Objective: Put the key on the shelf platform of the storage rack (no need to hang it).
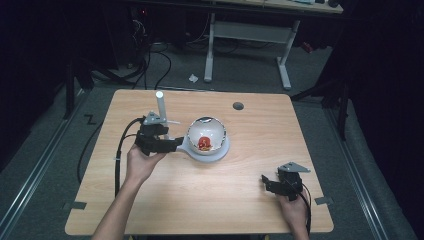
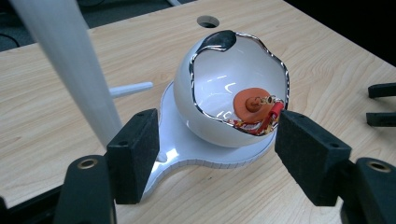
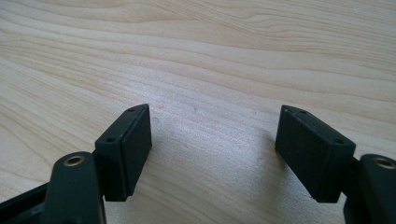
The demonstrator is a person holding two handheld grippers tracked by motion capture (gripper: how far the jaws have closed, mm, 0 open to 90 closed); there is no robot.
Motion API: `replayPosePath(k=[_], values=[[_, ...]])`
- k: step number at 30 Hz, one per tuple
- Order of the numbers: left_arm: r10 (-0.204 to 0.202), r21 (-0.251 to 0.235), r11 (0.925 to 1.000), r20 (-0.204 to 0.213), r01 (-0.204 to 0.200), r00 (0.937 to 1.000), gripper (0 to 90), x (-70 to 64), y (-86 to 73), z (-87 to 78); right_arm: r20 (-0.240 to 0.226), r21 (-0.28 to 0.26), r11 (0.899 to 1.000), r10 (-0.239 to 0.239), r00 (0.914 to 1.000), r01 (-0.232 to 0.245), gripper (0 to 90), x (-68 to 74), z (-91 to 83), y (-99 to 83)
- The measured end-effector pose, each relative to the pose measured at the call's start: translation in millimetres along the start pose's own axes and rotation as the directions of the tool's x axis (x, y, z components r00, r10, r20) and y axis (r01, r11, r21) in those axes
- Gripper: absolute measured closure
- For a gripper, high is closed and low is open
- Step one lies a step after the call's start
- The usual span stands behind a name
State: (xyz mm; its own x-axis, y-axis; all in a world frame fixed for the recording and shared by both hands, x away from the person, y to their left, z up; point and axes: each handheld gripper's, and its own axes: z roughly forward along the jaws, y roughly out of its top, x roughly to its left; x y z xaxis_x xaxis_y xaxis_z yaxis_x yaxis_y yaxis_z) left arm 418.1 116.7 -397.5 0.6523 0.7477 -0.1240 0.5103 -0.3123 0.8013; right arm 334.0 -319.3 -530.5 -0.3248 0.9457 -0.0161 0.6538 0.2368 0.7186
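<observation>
Two hand-held grippers worked over a pale wooden table [image 1: 200, 200], with a white bowl [image 1: 206, 136] near its centre sitting on a flat white base [image 1: 210, 154] whose short handle pointed toward the person's left. The left gripper [image 1: 167, 142] hovered at that handle, and in the left gripper view its jaws stood wide apart and empty, the left pad [image 2: 135, 156] just beside the handle of the base [image 2: 187, 149] and the right pad off the rim of the bowl [image 2: 233, 88]; a white upright post [image 1: 161, 105] rose just behind it. The right gripper [image 1: 270, 182] rested well apart near the table's front right corner, jaws likewise spread with nothing between them but bare wood [image 3: 210, 93]. Judging by the approach, the step in hand was taking hold of the base by its handle, and doing it well would likely mean settling both pads squarely on the handle's sides, staying clear of the post, and keeping the base level so the bowl did not slide. Inside the bowl lay an orange disc [image 2: 250, 102] with a small stem, resting on red and yellow wrapped pieces [image 2: 266, 120] against the near rim, their exact kind too small to tell
</observation>
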Motion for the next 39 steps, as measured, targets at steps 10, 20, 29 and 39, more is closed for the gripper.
replayPosePath(k=[10, 20, 29, 39], values=[[-0.022, -0.025, 0.9994, 0.005, 0.022, 0.9997, 31.1, 6.5, -7.5, -20.3, 0.000, 0.000, 1.000, 0.000, 1.0000, 0.000, 27.3, 0.0, 0.0, 0.0], [-0.056, -0.057, 0.9969, -0.010, 0.055, 0.9984, 30.7, 14.8, -20.0, -46.0, 0.000, 0.000, 1.000, 0.000, 1.0000, 0.000, 27.3, 0.0, 0.0, 0.0], [-0.097, -0.079, 0.9925, -0.038, 0.094, 0.9946, 30.5, 23.1, -38.3, -66.5, 0.000, 0.000, 1.000, 0.000, 1.0000, 0.000, 27.4, 0.1, 0.0, 0.0], [-0.131, -0.104, 0.9866, -0.055, 0.125, 0.9898, 30.5, 28.5, -52.8, -81.5, 0.000, 0.001, 1.000, 0.000, 1.0000, 0.000, 27.4, 0.1, -0.1, 0.0]])
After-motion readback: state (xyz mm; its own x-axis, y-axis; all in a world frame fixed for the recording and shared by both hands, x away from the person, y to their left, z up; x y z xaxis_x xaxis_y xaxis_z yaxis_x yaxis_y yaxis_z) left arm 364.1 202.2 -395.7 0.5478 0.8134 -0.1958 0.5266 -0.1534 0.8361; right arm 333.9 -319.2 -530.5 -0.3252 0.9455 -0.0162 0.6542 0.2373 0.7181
